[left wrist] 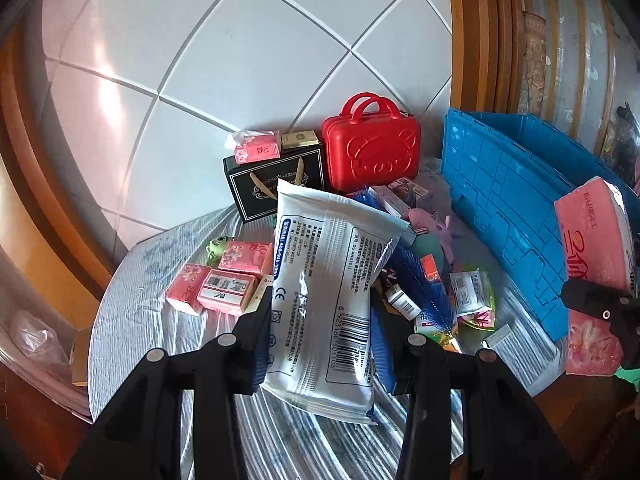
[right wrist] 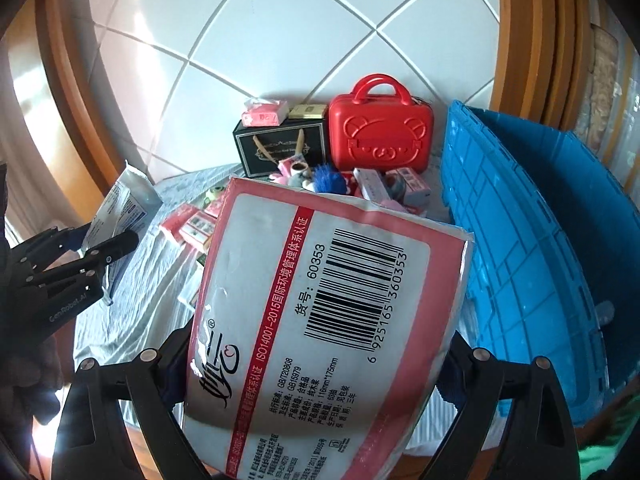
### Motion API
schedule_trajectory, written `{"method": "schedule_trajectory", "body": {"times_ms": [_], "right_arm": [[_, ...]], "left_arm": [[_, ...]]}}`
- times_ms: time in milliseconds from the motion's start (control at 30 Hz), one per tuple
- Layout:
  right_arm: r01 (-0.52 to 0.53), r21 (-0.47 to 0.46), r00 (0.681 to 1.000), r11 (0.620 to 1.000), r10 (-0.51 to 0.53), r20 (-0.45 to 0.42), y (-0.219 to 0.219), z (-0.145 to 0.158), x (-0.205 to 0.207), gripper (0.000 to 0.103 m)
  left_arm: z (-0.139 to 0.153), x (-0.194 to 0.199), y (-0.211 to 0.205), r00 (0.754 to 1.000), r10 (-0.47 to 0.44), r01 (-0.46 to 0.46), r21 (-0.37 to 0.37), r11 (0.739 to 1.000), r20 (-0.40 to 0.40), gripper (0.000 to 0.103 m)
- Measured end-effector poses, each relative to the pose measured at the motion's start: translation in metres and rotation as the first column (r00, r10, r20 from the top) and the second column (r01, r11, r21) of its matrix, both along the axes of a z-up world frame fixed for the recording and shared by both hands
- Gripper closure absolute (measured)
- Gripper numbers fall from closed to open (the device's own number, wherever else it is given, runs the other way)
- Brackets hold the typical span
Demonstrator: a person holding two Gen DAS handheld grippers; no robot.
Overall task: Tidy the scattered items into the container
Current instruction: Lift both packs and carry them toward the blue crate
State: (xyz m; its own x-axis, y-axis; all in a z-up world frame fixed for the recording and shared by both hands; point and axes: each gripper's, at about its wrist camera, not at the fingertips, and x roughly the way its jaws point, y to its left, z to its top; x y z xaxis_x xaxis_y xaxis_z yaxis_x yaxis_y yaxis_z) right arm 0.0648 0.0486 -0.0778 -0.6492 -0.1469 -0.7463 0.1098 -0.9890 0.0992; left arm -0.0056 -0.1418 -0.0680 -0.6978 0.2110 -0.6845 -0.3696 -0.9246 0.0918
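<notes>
Nearest, the left hand-held gripper (left wrist: 320, 344) is clenched on a flat white plastic pouch printed in blue with a barcode (left wrist: 328, 292), lifted clear of the striped grey cloth on the counter (left wrist: 160, 320). It looks light, floppy and slick, so a pinch near its middle seems safest. The right hand-held gripper (right wrist: 316, 360) grasps a soft pink-and-white pack of tissues (right wrist: 320, 312), bulky but squashy; it likely yields under pressure. Farther off lie small pink tissue packets (left wrist: 224, 280). To the right stands the open blue plastic crate (right wrist: 540, 240).
</notes>
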Motion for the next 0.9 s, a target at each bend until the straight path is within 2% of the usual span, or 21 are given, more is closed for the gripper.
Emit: {"method": "schedule_trajectory", "body": {"times_ms": [233,467,700,900], "right_arm": [[0.008,-0.001,1.000,1.000,-0.008,-0.018,-0.020,0.018,-0.017,0.009],[-0.019,-0.006,1.000,1.000,0.018,-0.021,-0.024,0.024,-0.030,0.009],[-0.105,-0.008,0.994,0.994,0.105,-0.037,-0.012,0.030,-0.044,0.009],[-0.181,-0.013,0.982,0.983,0.180,-0.056,0.016,0.041,-0.055,0.009]], "left_arm": [[0.013,-0.020,-0.005,1.000,-0.016,0.016,-0.007,1.000,-0.005,0.061],[0.017,-0.030,0.006,1.000,-0.009,0.009,-0.031,0.999,-0.003,0.061],[0.025,-0.032,0.030,0.998,0.064,-0.065,-0.041,0.997,-0.014,0.061],[0.038,-0.033,0.063,0.991,0.127,-0.129,-0.044,0.991,-0.030,0.061]]}}
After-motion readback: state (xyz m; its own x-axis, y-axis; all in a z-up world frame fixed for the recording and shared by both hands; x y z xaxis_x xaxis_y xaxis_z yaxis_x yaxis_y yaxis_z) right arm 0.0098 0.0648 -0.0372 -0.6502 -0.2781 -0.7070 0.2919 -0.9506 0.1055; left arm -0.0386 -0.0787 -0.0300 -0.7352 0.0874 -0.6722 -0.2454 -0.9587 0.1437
